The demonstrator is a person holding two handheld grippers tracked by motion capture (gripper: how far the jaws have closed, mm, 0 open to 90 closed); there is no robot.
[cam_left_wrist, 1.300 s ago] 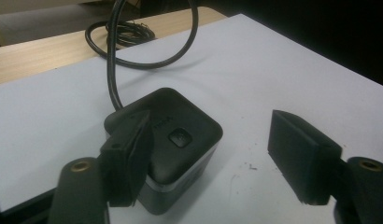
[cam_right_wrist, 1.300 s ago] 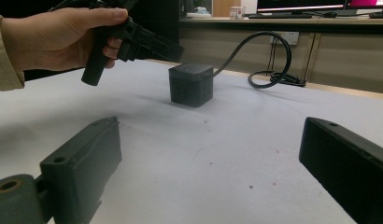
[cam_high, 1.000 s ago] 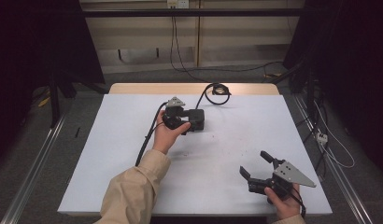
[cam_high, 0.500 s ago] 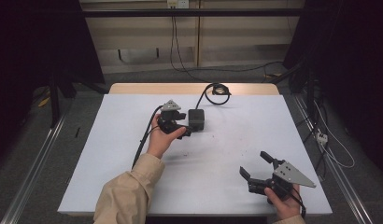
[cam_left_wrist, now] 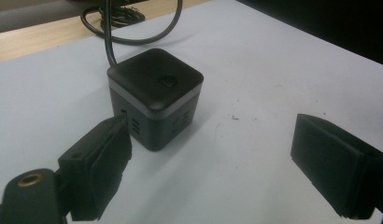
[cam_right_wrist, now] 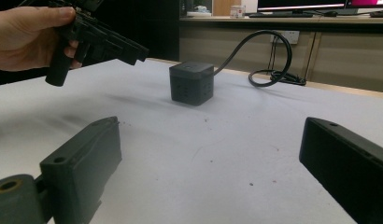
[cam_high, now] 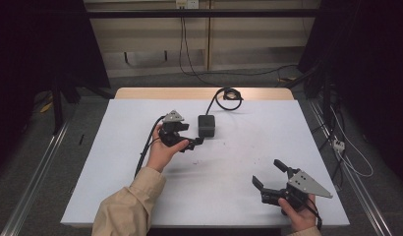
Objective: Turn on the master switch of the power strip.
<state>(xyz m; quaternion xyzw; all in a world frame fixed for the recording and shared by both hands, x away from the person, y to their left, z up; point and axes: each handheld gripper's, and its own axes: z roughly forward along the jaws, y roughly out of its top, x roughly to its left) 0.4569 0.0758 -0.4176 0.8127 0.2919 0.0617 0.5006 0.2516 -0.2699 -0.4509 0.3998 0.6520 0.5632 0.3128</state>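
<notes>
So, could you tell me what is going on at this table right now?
A person holds a two-jaw gripper in each hand over a white table. The left gripper, jaws just opening with nothing between them, sits beside a black cube-shaped power block, apart from it, its black cable coiled behind. The right gripper hovers open, near the front edge.

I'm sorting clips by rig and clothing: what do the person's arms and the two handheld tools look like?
Both tools are black, with two blocky, flat-padded jaws each. The left tool and the right tool each carry a grey three-cornered plate on top; the right one's shows small dark holes. A black cable trails from the left tool. The left arm wears a beige sleeve; the right hand is bare.
</notes>
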